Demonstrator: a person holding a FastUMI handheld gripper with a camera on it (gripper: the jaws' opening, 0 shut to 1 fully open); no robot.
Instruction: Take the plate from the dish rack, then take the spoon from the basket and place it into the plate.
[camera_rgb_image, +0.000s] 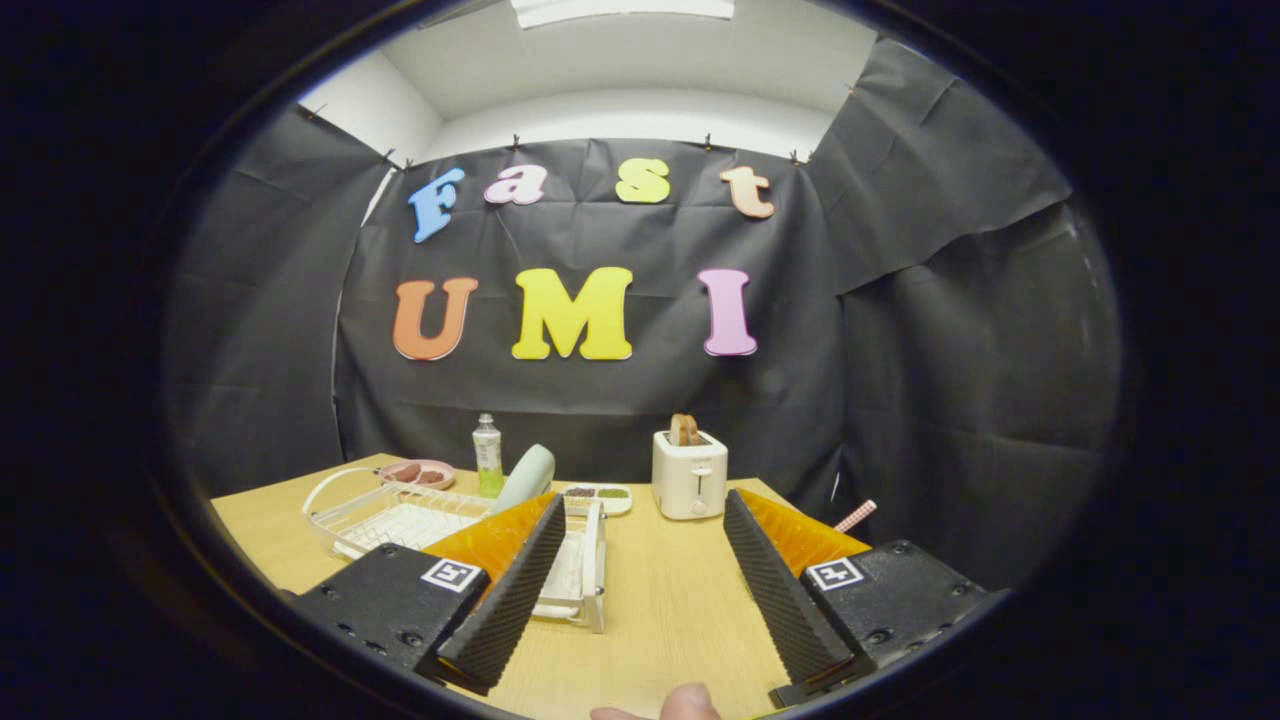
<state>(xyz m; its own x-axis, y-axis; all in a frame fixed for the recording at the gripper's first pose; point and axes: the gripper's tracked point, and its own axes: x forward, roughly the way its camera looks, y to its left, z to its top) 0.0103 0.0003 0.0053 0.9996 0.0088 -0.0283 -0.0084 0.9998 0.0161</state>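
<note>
Currently the gripper (640, 590) is held wide open over the wooden table (660, 600), grasping nothing. A pale green plate (527, 476) stands on edge in the white wire dish rack (400, 520), ahead of the left finger. Probably rigid, smooth and slippery, it is best pinched across its exposed upper rim.

the left finger (505, 590) of the gripper (640, 590) hides the near part of the dish rack (400, 515), at about 9 o'clock from the gap between the wide-apart fingers. the plate (527, 477) pokes up behind that finger, its bottom hidden. past the right finger, at 2 o'clock, a striped stick (856, 516) shows just its tip. a fingertip (688, 703) is cut off at 6 o'clock. the small tray (598, 495) holds bits too tiny to tell.
</note>
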